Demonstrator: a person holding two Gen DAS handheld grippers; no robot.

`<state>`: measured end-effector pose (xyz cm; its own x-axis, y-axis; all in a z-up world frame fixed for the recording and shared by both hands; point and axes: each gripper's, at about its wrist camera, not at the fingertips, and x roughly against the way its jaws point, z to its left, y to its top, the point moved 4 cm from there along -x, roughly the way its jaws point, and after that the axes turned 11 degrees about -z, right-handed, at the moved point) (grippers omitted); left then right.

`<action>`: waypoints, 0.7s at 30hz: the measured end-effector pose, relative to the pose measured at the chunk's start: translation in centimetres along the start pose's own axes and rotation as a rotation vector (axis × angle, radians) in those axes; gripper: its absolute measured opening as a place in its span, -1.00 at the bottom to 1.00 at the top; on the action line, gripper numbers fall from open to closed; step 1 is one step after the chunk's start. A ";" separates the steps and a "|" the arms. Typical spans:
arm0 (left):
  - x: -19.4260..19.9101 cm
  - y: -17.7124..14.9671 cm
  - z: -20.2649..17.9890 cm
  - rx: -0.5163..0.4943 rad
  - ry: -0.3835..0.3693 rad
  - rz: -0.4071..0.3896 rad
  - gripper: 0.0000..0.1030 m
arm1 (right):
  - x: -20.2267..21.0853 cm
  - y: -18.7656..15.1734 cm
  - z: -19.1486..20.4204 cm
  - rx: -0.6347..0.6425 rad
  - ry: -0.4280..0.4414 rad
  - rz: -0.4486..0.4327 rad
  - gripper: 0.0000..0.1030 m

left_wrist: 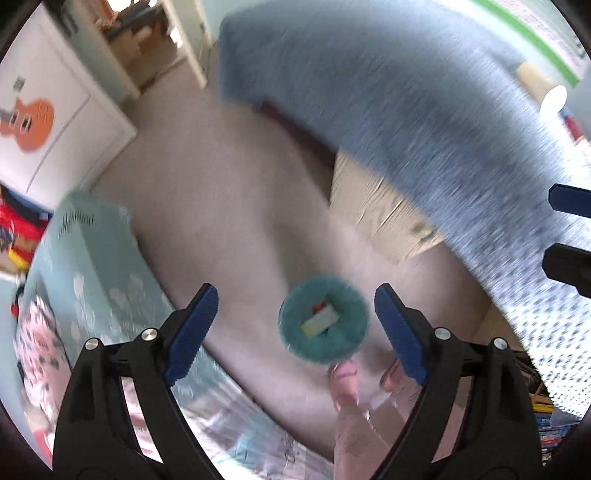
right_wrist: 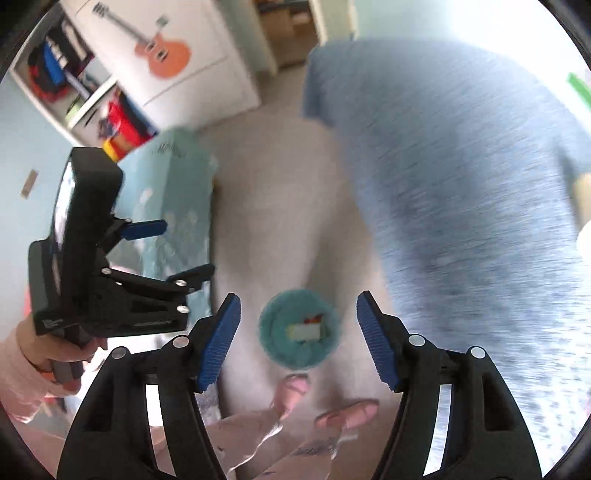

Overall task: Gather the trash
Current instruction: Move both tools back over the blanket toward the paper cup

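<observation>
You see the bin (left_wrist: pixel 323 325) low at centre frame on the carpet (left_wrist: pixel 221 192), trash (left_wrist: pixel 320 319) inside it, beds (left_wrist: pixel 92 266) flanking left and right.

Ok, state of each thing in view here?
Left hand-held gripper: open, empty.
Right hand-held gripper: open, empty.
Teal bin: upright on the carpet, trash inside.
Blue bedspread: draped over the bed, blurred.
Far doorway: open.
</observation>
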<state>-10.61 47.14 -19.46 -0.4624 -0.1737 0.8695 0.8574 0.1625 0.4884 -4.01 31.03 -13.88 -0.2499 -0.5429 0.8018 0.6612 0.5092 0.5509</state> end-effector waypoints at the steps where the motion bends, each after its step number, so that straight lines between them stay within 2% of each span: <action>1: 0.5 0.8 -0.8 -0.014 -0.004 -0.014 0.69 | 1.4 0.4 -1.2 -0.015 -0.022 -0.025 0.31; 4: 2.1 3.9 -3.8 -0.070 -0.019 -0.071 0.71 | 4.9 0.8 -4.8 -0.059 -0.071 -0.085 0.33; 8: 3.4 7.4 -8.6 -0.132 -0.057 -0.118 0.77 | 8.9 -0.2 -9.9 -0.112 -0.133 -0.128 0.37; 15: 3.3 11.5 -18.1 -0.220 -0.121 -0.149 0.79 | 14.1 -2.2 -18.5 -0.200 -0.237 -0.166 0.43; 21: 3.2 13.5 -25.3 -0.274 -0.169 -0.154 0.81 | 17.0 -4.7 -25.8 -0.285 -0.304 -0.170 0.44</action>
<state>5.17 24.23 -11.93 -0.6019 -0.0089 0.7986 0.7932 -0.1233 0.5964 6.90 2.21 -8.80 -0.5402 -0.3604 0.7605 0.7506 0.2023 0.6290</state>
